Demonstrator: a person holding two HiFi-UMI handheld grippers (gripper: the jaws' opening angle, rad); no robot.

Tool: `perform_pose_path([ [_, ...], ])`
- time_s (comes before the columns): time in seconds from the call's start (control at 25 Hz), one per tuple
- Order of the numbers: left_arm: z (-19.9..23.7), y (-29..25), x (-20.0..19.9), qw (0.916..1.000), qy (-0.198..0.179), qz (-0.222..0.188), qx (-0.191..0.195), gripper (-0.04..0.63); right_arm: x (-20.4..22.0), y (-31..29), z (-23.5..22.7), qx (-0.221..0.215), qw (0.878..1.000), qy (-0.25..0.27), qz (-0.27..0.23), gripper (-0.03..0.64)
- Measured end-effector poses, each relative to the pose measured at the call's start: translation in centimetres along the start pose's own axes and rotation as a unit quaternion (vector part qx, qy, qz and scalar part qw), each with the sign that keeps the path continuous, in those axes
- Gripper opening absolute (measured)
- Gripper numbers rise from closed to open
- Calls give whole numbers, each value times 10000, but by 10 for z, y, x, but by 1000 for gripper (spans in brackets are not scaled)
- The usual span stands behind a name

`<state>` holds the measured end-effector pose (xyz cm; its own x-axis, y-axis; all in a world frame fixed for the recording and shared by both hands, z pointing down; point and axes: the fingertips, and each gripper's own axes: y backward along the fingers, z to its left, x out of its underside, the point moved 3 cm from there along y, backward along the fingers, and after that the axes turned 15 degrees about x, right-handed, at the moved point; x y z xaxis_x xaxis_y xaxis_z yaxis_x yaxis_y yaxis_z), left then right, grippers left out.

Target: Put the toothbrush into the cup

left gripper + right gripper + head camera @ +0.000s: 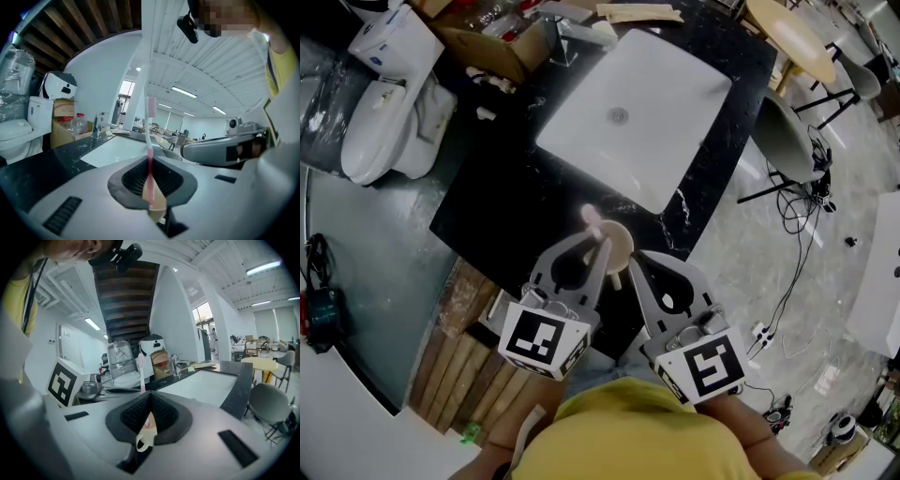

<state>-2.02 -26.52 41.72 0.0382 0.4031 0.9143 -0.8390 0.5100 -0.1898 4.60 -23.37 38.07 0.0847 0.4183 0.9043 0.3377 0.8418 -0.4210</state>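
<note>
Toothbrush (150,140) upright, head up, clamped in left gripper (601,247) jaws, lower end at cup (619,238) mouth. Right gripper (634,257) jaws closed on cup. I judge only lowering and release remain.

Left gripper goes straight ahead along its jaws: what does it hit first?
Probably the cup, right off the left gripper, under the toothbrush it grips. The sink lies beyond. Exact gap unclear.
</note>
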Motion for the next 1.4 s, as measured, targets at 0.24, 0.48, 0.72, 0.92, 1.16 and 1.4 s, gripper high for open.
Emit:
perform_pose_path([
  [0.24,2,-2,8,9998,122,161,-52,35,0,-1,0,-3,10000,-15,0,15],
  [0.48,6,-3,14,9993,275,227,-101,35,0,-3,0,5,10000,-41,-13,15],
  [0.72,6,-4,15,9991,290,278,-112,35,-1,-3,0,-2,10000,-51,-24,15],
  [0.92,7,-5,15,9986,382,337,-153,35,-2,-3,0,-13,10000,-56,-36,15],
  [1.16,6,-6,14,9985,357,377,-168,35,-3,-2,1,-43,9999,-71,-69,15],
  [1.4,6,-6,11,9985,401,319,-176,35,-5,-1,0,-48,9999,-67,-80,15],
])
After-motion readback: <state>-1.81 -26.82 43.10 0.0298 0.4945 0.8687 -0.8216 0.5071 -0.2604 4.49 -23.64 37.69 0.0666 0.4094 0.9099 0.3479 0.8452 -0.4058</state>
